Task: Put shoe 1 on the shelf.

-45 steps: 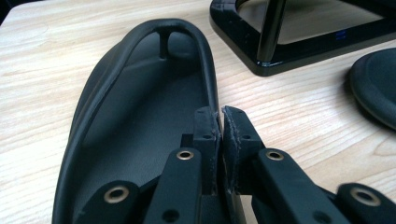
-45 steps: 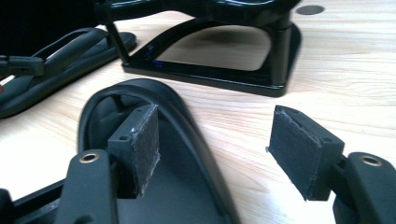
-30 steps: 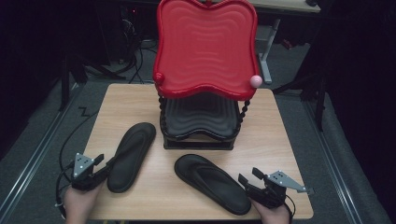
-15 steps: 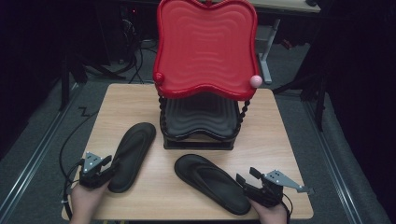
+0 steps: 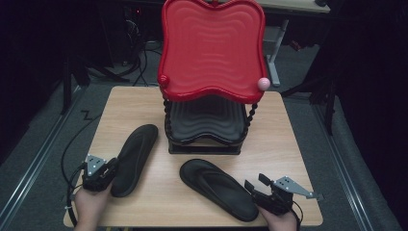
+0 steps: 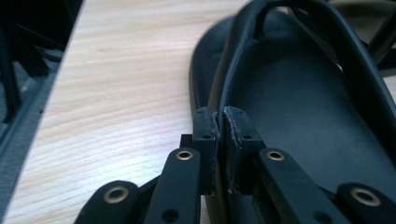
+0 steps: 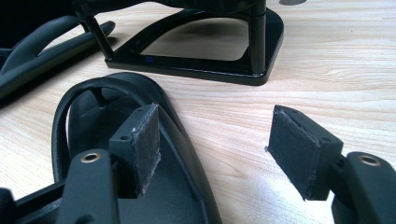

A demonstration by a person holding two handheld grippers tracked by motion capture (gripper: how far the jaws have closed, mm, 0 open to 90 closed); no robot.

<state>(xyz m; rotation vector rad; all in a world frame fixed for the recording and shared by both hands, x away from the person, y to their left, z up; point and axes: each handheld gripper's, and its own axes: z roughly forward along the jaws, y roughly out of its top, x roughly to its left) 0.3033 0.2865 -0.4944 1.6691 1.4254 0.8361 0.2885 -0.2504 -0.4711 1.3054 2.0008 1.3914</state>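
In the left gripper view, the fingers (image 6: 205, 135) of the left gripper (image 6: 219, 140) have just been closing and are now pressed together on the side strap of the left sandal (image 6: 299, 107); only the thin strap is clamped between the pads. In the high view, the left gripper (image 5: 107, 169) is seen at the heel end of that sandal (image 5: 134, 156), which lies on the desk (image 5: 288, 125) in front of the rack (image 5: 207, 96) and to its left. The fingers (image 7: 140, 140) of the right gripper (image 7: 215, 149) are held well apart with nothing gripped; one pad stands over the heel of the right sandal (image 7: 93, 121), the other over bare desk. In the high view, the right gripper (image 5: 257, 185) sits at the heel of that sandal (image 5: 216, 187), which lies in front of the rack, apart from the left sandal.
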